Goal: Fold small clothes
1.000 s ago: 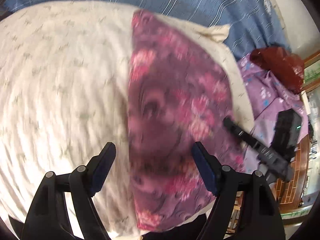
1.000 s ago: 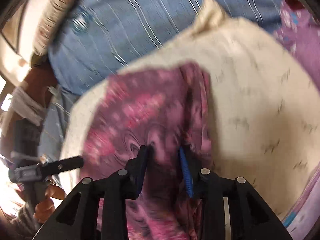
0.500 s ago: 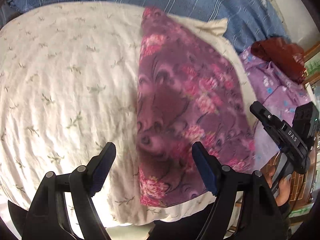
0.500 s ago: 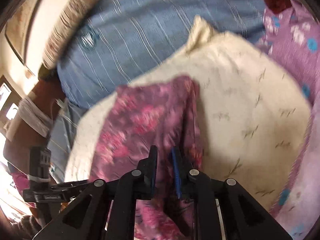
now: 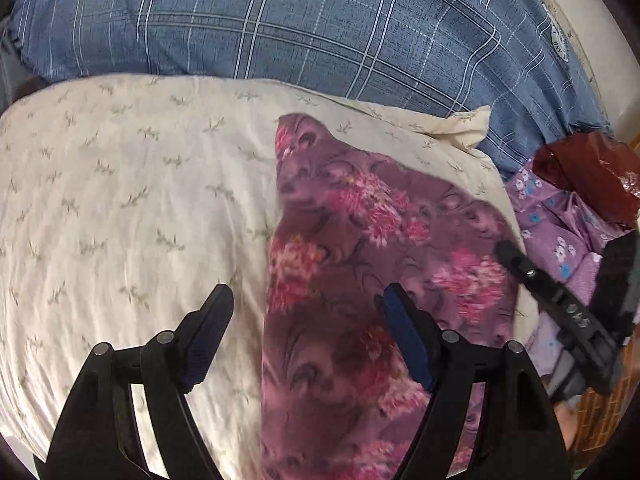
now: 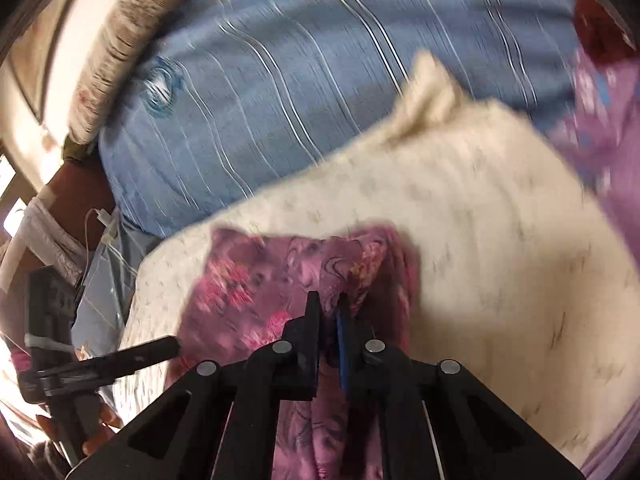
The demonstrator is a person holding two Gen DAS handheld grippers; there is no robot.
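**Me:** One piece of clothing on my feeds, a purple flowered cloth (image 5: 384, 280), plus two pillows: a cream one with little sprigs (image 5: 120, 208) that the cloth lies on, and a blue plaid one (image 5: 320, 28) behind it. Off to the right there's one lilac flowered fabric (image 5: 556, 216) with a dark red bag (image 5: 592, 172) on top. Two claws, one per hand.

**Other guy:** Which way is the cloth running?

**Me:** From the left camera it's a long strip. Its long axis goes from the near edge of the cream pillow away toward the blue pillow, and the far end narrows to a corner. It sits on the right half of the cream pillow.

**Other guy:** And the claws?

**Me:** My left claw (image 5: 308, 336) is spread wide, nothing in it. Its left finger hangs over bare cream pillow, its right finger over the cloth, so it straddles the cloth's left edge. Can't tell if either tip touches. My right claw (image 6: 329, 312) is pinched nearly together on a raised fold of the cloth, which bunches up between the fingers. The right camera is pretty blurry though.
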